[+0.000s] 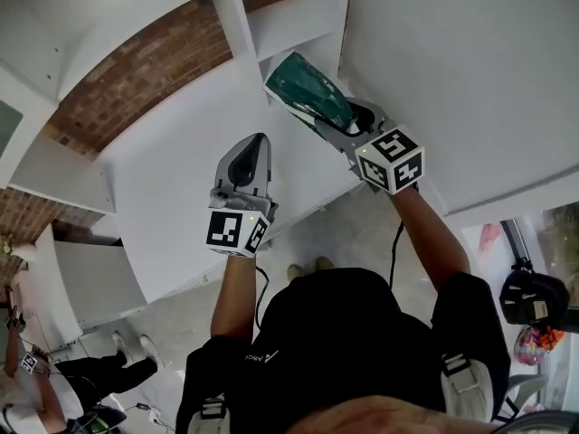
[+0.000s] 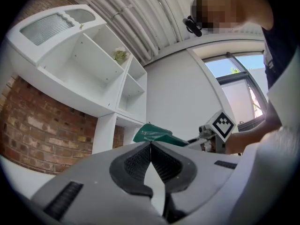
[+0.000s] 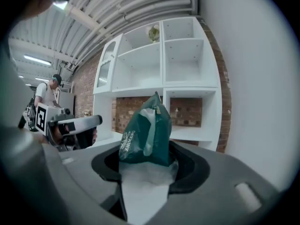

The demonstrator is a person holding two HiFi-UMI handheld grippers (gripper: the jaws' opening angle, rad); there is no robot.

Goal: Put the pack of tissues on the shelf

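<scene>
In the head view my right gripper (image 1: 336, 120) is shut on a dark green pack of tissues (image 1: 308, 93) and holds it up in front of the white shelf unit (image 1: 288, 27). The right gripper view has the pack (image 3: 145, 135) standing upright between the jaws of the right gripper (image 3: 147, 162), with a low open compartment (image 3: 191, 118) with a brick back just behind it. My left gripper (image 1: 251, 155) is to the left of the pack and apart from it, shut and empty. In the left gripper view its tips (image 2: 150, 145) meet, and the pack (image 2: 154, 134) shows beyond them.
A small pale green object (image 3: 153, 32) sits in an upper compartment. The wall behind the shelf unit is brick (image 1: 136, 80). A second person (image 1: 54, 378) stands at the lower left. Bags (image 1: 534, 310) lie at the right, near a window (image 2: 239, 74).
</scene>
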